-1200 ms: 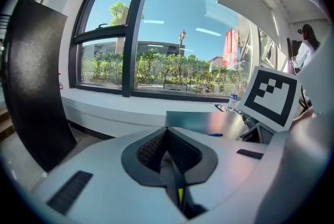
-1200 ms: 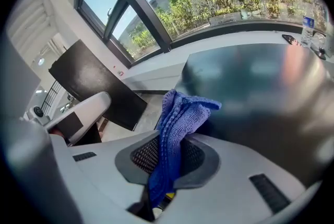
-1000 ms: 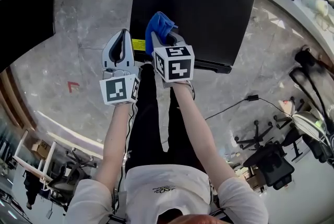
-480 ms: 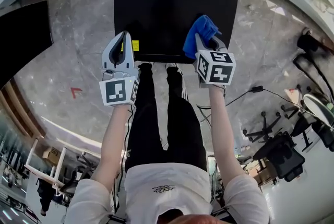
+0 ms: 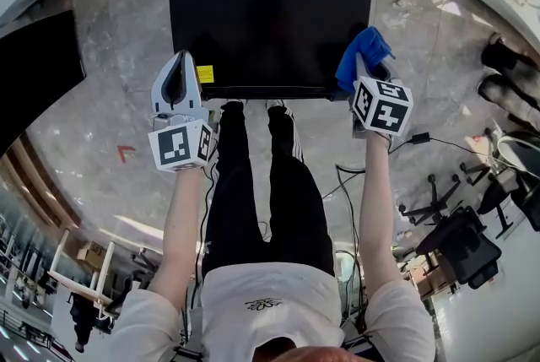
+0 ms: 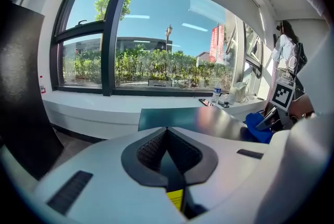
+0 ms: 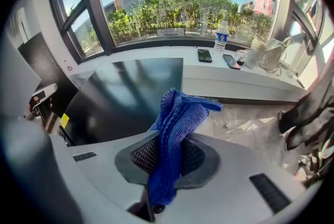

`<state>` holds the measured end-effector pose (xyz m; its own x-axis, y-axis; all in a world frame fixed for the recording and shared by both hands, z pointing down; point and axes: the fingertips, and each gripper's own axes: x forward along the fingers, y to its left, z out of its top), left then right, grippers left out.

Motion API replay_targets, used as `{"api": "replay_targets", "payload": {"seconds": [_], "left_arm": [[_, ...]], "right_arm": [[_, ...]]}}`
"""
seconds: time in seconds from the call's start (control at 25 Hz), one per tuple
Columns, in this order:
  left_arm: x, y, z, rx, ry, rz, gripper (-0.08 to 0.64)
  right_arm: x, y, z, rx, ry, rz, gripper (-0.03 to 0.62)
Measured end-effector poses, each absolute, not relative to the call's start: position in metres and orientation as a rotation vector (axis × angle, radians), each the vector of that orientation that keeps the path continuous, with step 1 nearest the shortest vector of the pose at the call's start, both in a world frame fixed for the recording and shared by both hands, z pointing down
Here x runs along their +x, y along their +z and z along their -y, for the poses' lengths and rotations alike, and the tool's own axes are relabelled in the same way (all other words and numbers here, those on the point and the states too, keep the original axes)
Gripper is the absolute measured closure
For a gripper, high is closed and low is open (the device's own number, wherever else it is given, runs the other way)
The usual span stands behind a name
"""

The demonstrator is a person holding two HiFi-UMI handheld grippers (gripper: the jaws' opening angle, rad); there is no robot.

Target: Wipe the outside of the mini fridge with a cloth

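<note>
Right gripper view, cloth point(image 7: 180, 113) upright in hand-held gripper point(image 7: 168, 157)

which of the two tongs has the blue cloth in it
The right tongs are shut on the blue cloth, by the near right corner of the mini fridge; the left tongs are shut with nothing between them.

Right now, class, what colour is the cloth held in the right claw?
Blue. The cloth shows best in the right gripper view.

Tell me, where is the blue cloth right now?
The blue cloth is pinched in the right gripper, on the head view's right side, by the black mini fridge's front right corner.
</note>
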<state>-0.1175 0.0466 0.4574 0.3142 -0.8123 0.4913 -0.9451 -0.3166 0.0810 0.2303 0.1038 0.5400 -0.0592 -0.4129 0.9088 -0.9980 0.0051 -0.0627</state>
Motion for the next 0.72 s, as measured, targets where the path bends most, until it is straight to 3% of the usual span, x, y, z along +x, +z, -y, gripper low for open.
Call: {"api": "replay_targets", "payload": {"seconds": [0.4,0.72], "left_arm": [[-0.142,0.454,-0.05,2.184,0.528,1.655,0.555],[-0.16,0.436,-0.069,2.157,0.538,1.671,0.555]], "right_arm": [[0.271,0.517,-0.114,1.608,0.964,1.473,0.512],[0.123,0.464,-0.114,1.4,1.031,1.798,0.512]]}}
